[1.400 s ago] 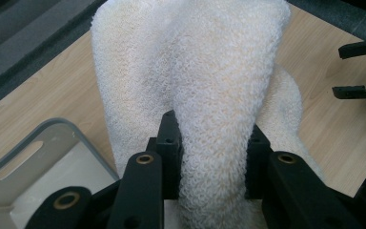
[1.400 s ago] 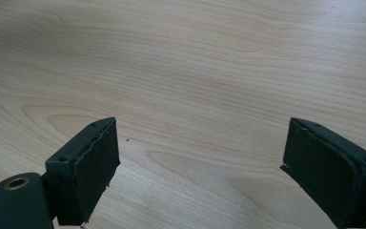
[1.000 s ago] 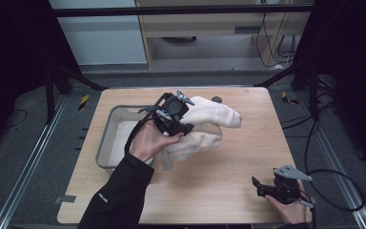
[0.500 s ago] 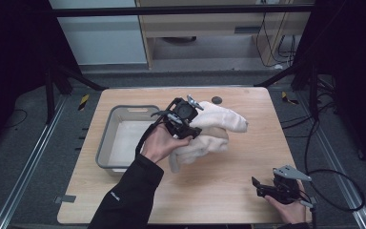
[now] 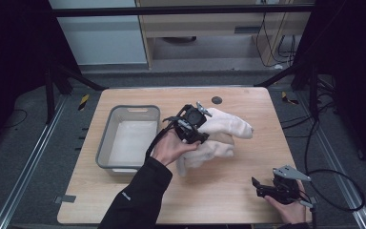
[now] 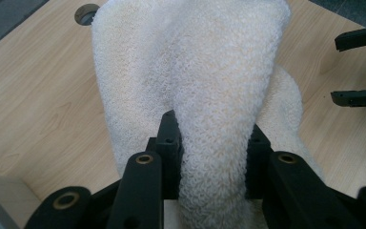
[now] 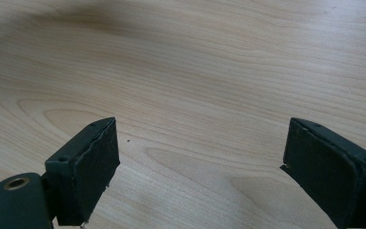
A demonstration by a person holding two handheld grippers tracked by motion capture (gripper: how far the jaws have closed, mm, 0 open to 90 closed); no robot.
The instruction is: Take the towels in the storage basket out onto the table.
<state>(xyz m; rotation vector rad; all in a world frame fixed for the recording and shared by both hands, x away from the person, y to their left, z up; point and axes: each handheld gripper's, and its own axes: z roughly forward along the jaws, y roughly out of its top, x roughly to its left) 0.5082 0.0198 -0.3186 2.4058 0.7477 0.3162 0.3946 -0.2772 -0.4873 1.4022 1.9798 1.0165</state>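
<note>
On the wooden table (image 5: 228, 191), near the middle, lies a soft white towel (image 5: 219, 136), all bunched up. The left gripper (image 5: 193, 125) sits right on the towel's left end, held by the person's left hand (image 5: 169, 148). From the left gripper view, a thick fold of the towel (image 6: 214, 95) runs between the two black jaws, and the jaws squeeze it tight from both sides. The rest of the towel spreads out past the jaws across the wood.

Just left of the towel sits a grey tub (image 5: 128, 138). A flat white cloth (image 5: 131, 142) lies in its bottom. A small dark round hole (image 5: 216, 100) is in the table top, behind the towel.

Down at the near right corner of the table, the right gripper (image 5: 257, 187) rests low, held in the person's right hand (image 5: 288, 210). It is well apart from the towel. From the right gripper view, its two jaws stand wide apart with nothing between them, just bare wood (image 7: 195, 95) below. A black cable (image 5: 333, 191) loops away from it to the right.
</note>
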